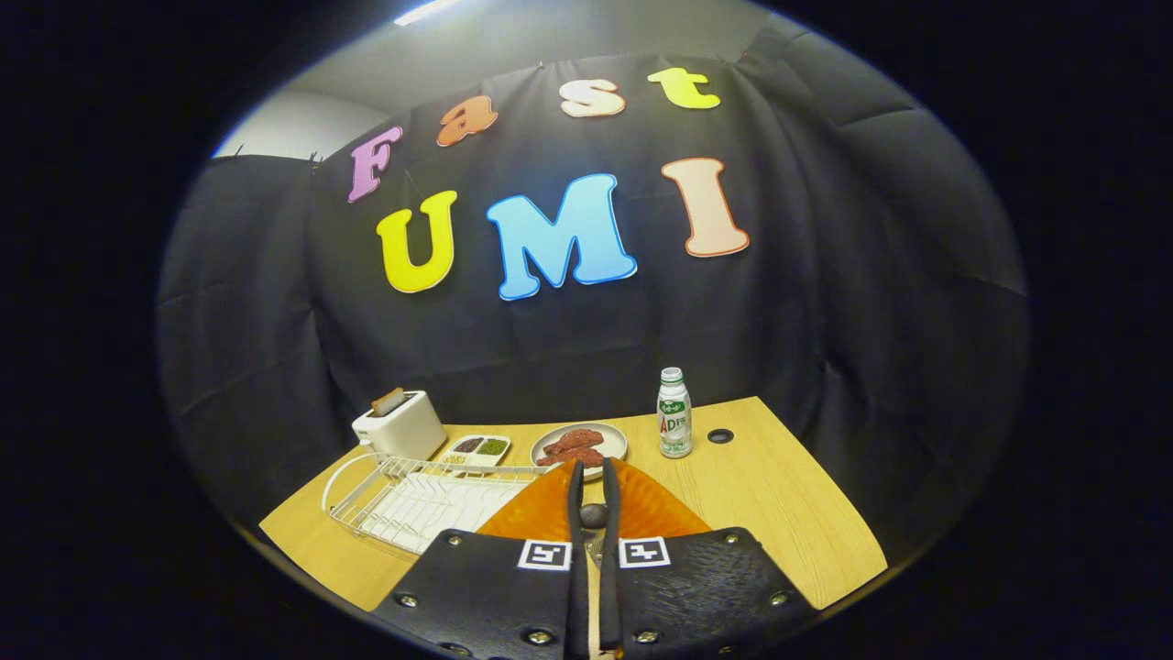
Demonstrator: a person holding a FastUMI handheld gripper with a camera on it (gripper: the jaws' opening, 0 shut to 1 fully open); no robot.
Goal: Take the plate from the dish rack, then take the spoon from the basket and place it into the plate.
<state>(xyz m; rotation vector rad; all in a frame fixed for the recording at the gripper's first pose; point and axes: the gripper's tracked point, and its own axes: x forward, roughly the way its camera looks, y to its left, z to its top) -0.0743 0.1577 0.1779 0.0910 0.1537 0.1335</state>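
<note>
gripper (594, 486): seen from just behind its two fingers, which point away across the tabletop; the jaws are nearly closed, clamped on the thin edge of the plate.
plate (655, 509): orange and translucent, held up on edge between the jaws, spreading out to the left and right of the fingers; it is off the dish rack and above the tabletop.
dark lump (593, 515): a small rounded shape in the slit between the fingers; i cannot tell what it is.
dish rack (412, 500): white wire, on the near left of the tabletop, just left of the held plate; its slots look empty.
spoon and basket: i cannot make out either one.
tabletop (788, 513): light wood, with open space on the right and a small dark hole (720, 435) near the far edge.
toaster (400, 424): white, far left behind the rack, a slice of bread standing in it.
small tray (479, 447): beside the toaster, with dark and green fillings.
far dish (579, 445): pale and round, holding reddish pieces, just beyond the fingertips.
bottle (674, 413): white with a green cap, upright at the far right of the dish.
step in hand, as i judge it: setting the plate down.
doing it well: carry it to the open wood on the right, tip it flat, lower it clear of the rack, far dish and bottle, and loosen the jaws only once it rests.
</note>
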